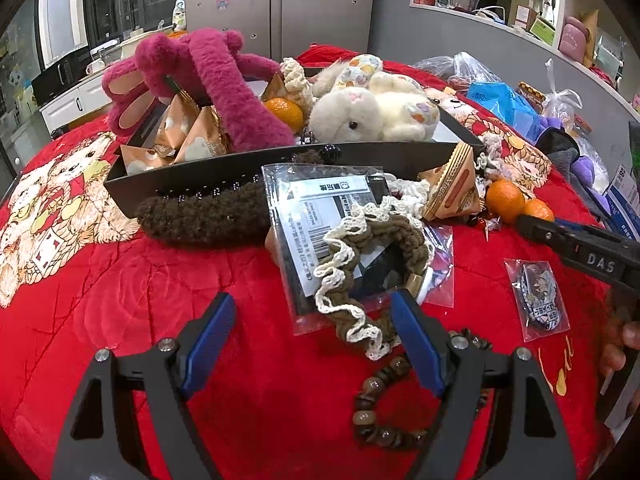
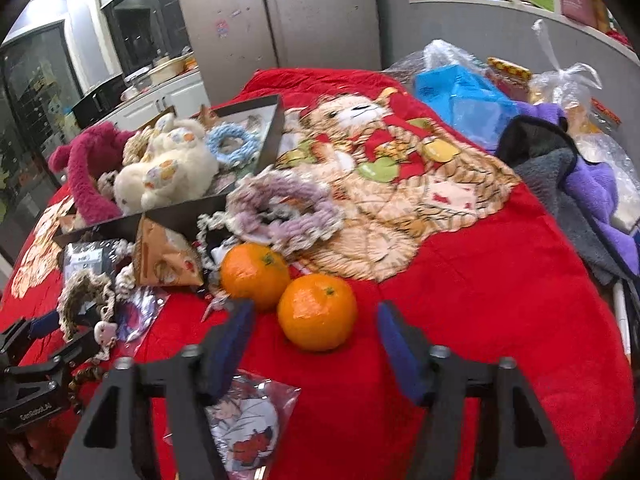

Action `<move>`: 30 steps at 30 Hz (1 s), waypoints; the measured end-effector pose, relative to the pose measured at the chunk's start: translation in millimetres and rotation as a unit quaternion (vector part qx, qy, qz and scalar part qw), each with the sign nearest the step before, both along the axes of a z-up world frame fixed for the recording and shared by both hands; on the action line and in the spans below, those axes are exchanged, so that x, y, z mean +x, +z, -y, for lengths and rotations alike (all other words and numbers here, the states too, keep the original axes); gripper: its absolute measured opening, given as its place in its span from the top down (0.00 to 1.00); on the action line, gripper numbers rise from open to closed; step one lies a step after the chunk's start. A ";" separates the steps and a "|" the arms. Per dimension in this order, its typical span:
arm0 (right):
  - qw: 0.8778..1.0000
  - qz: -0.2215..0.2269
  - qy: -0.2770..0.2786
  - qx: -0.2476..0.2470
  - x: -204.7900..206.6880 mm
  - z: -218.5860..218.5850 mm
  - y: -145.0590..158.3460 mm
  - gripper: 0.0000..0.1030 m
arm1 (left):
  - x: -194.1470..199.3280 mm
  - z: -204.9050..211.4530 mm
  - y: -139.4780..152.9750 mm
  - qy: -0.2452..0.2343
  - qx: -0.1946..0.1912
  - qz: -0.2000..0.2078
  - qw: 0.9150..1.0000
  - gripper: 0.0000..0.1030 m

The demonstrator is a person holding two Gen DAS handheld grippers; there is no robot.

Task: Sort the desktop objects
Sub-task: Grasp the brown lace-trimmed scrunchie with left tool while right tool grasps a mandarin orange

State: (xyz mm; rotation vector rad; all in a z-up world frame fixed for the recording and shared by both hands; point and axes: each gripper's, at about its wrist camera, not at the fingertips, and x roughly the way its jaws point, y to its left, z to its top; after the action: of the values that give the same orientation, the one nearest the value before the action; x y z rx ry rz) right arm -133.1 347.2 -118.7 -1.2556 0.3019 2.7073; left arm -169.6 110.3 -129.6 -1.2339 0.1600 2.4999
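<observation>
I see my right gripper (image 2: 316,320) spread apart around a glossy round orange (image 2: 317,312), pads not touching, with bare red quilt (image 2: 500,320) to its right. My left gripper (image 1: 312,320) gapes over a frilly crocheted scrunchie (image 1: 360,280) near the black tray (image 1: 240,164).

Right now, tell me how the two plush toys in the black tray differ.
The pink plush is magenta, long-limbed and shaggy; the white rabbit plush is cream, rounder, with pastel-patterned patches on its ears and paws. The pink one sprawls at the tray's left end, one limb reaching the near wall; the rabbit lies toward the right. Both rest inside the black tray.
</observation>
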 end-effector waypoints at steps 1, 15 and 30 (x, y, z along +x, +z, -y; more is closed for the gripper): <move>1.000 0.003 0.004 0.004 -1.2 2.6 -0.7 0.56 | -0.2 0.5 -0.2 0.000 0.002 0.001 1.000 0.22; 0.999 -0.008 -0.002 0.036 7.9 8.0 8.5 0.63 | 4.9 1.5 1.1 0.000 0.009 0.000 1.000 0.72; 0.999 -0.028 0.009 0.028 13.6 13.5 17.0 0.63 | 14.6 15.3 21.7 0.008 0.035 -0.013 0.999 0.88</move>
State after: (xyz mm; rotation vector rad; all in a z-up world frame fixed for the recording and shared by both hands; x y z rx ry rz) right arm -119.5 333.7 -101.7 -1.1752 0.2198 2.7490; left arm -155.0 95.0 -107.9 -1.1798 0.0677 2.5128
